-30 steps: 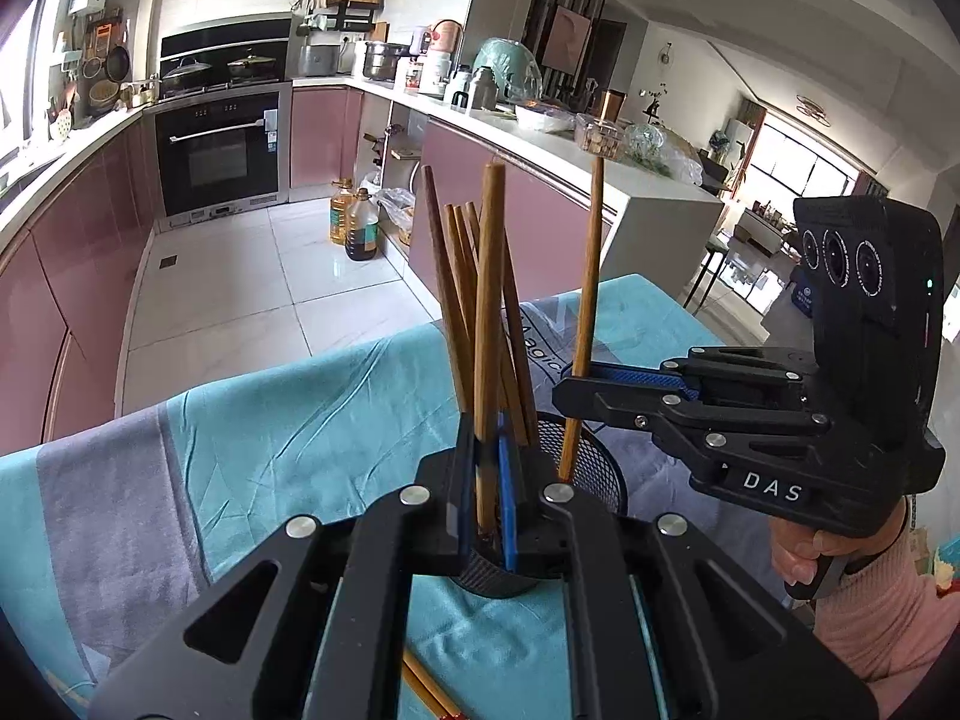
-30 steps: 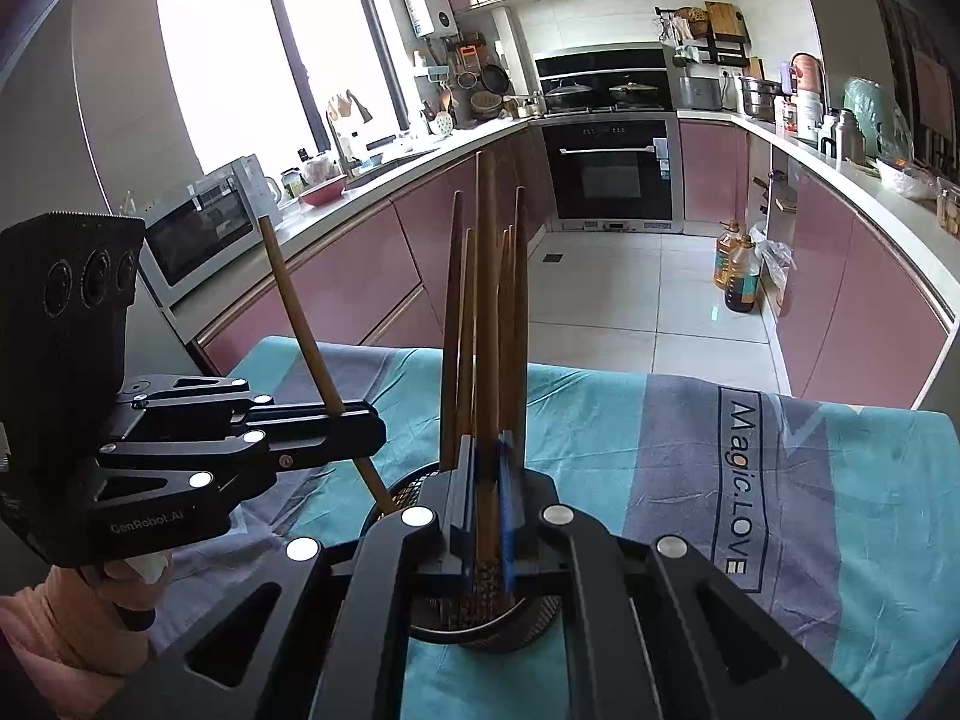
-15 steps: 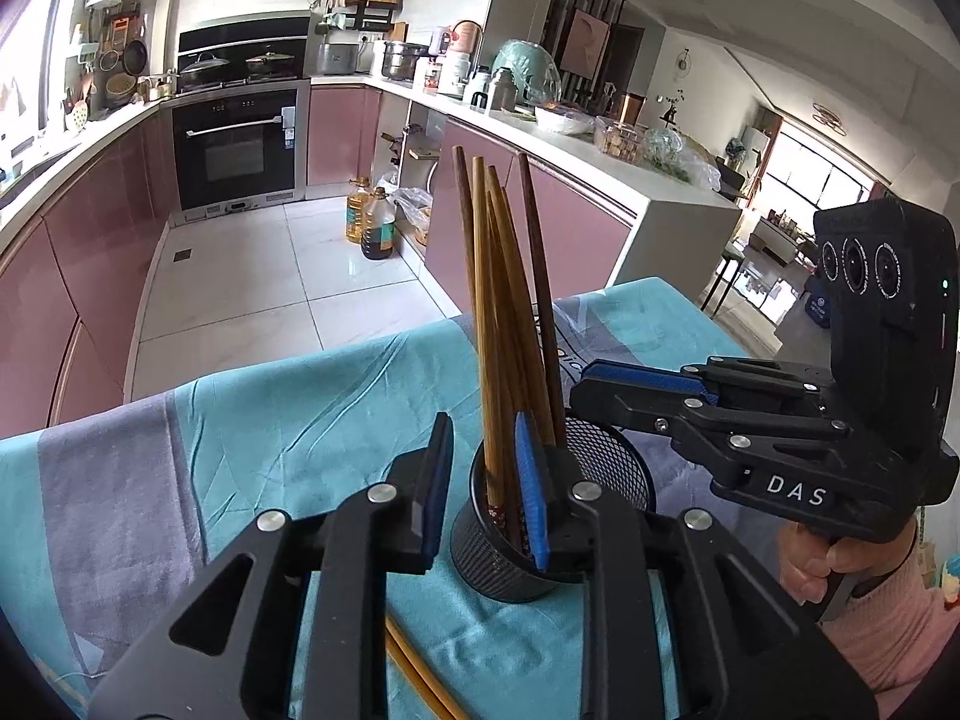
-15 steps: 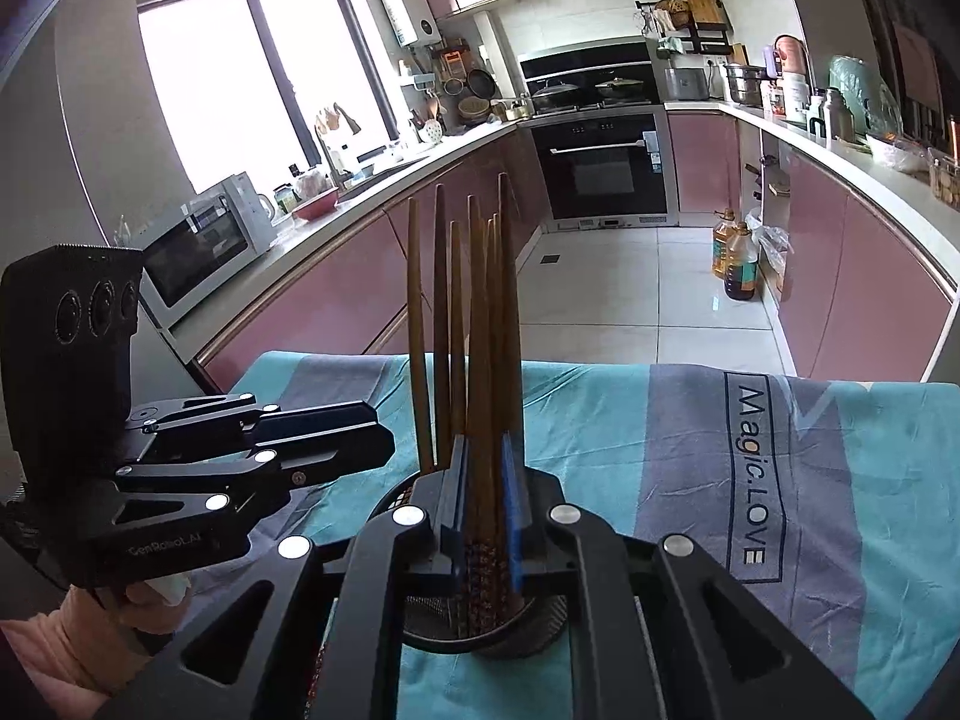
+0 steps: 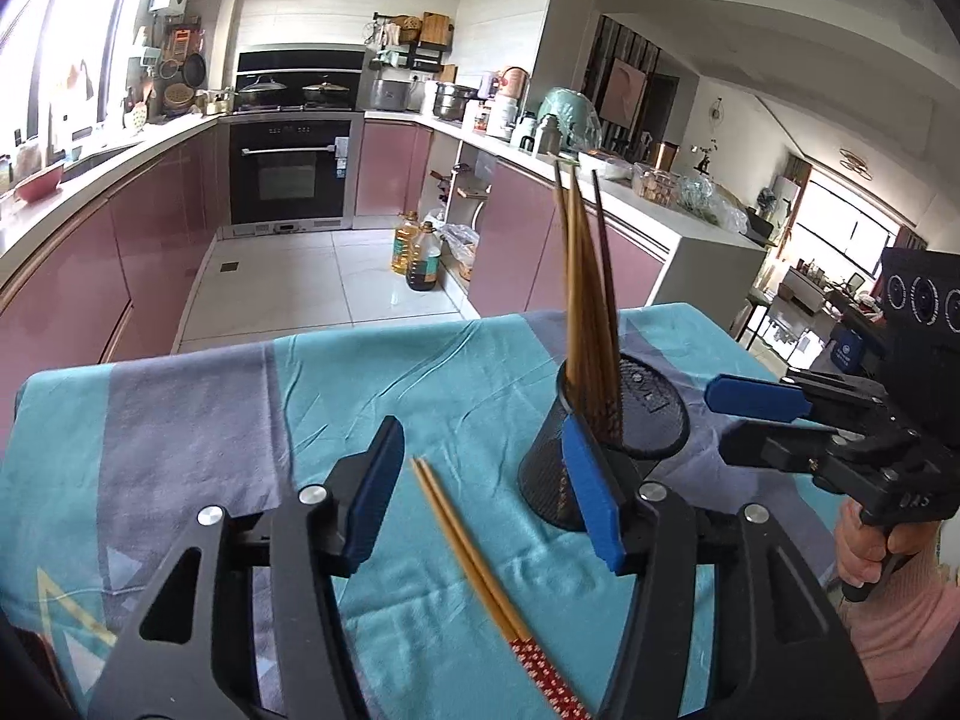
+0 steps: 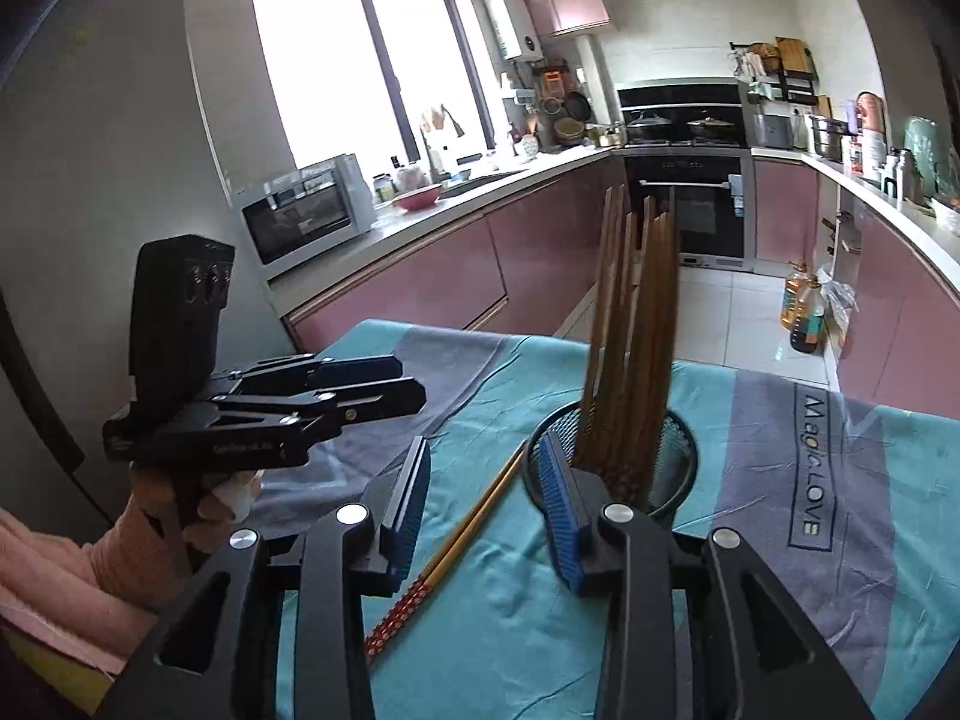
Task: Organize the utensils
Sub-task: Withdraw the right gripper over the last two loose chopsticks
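Note:
A black mesh holder (image 5: pixel 606 450) stands on the teal tablecloth (image 5: pixel 336 396) with several brown chopsticks (image 5: pixel 585 294) upright in it; it also shows in the right wrist view (image 6: pixel 678 456). A loose pair of chopsticks (image 5: pixel 480 570) with red patterned ends lies on the cloth left of the holder, and shows in the right wrist view (image 6: pixel 462 540). My left gripper (image 5: pixel 486 510) is open and empty, straddling the loose pair. My right gripper (image 6: pixel 486 510) is open and empty, beside the holder; it appears at the right of the left wrist view (image 5: pixel 762 414).
The table's far edge drops to a tiled kitchen floor. Pink cabinets, an oven (image 5: pixel 291 174) and oil bottles (image 5: pixel 417 252) stand beyond. A microwave (image 6: pixel 306 210) sits on the counter at left.
Both grippers have opened, let go of their chopsticks into the holder and drawn back. The loose pair on the cloth has come into view between the fingers.

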Action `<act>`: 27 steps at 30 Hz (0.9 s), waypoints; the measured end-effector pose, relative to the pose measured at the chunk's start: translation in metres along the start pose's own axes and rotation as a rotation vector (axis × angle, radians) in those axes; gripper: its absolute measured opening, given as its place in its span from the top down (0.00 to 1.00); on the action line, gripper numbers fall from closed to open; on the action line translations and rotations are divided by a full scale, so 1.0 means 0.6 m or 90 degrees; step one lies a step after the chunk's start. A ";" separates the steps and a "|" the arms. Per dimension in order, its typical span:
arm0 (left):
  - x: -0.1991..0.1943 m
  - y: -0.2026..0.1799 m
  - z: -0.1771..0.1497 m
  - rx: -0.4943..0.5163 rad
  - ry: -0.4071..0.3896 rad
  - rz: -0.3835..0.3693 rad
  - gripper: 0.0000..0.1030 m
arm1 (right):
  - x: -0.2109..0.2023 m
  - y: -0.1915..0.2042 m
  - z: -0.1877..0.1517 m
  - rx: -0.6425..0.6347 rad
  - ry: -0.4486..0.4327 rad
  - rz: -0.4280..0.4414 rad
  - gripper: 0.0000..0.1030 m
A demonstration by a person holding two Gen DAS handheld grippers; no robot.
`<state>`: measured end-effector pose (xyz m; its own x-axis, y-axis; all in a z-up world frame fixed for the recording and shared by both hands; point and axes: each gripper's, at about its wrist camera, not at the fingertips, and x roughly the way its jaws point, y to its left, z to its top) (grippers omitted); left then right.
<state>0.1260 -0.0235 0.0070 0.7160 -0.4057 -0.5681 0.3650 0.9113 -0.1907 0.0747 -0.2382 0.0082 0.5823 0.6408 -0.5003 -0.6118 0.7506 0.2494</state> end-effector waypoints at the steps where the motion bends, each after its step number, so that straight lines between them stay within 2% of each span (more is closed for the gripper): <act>1: -0.002 0.008 -0.008 -0.006 0.003 0.007 0.46 | 0.008 0.010 -0.009 -0.008 0.013 0.006 0.64; 8: -0.001 0.044 -0.066 -0.030 0.034 0.051 0.46 | 0.098 0.034 -0.069 0.014 0.117 0.014 0.64; 12: 0.005 0.058 -0.094 -0.044 0.052 0.048 0.46 | 0.144 0.034 -0.100 0.045 0.161 0.008 0.64; 21: 0.024 0.053 -0.124 -0.063 0.069 0.039 0.46 | 0.172 0.031 -0.115 0.061 0.175 -0.020 0.65; 27: 0.037 0.044 -0.137 -0.062 0.078 0.038 0.46 | 0.180 0.041 -0.118 0.045 0.178 -0.032 0.65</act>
<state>0.1025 -0.0022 -0.0764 0.6548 -0.3445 -0.6727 0.2601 0.9384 -0.2273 0.0848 -0.1621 -0.0983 0.4341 0.5412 -0.7202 -0.5419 0.7955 0.2711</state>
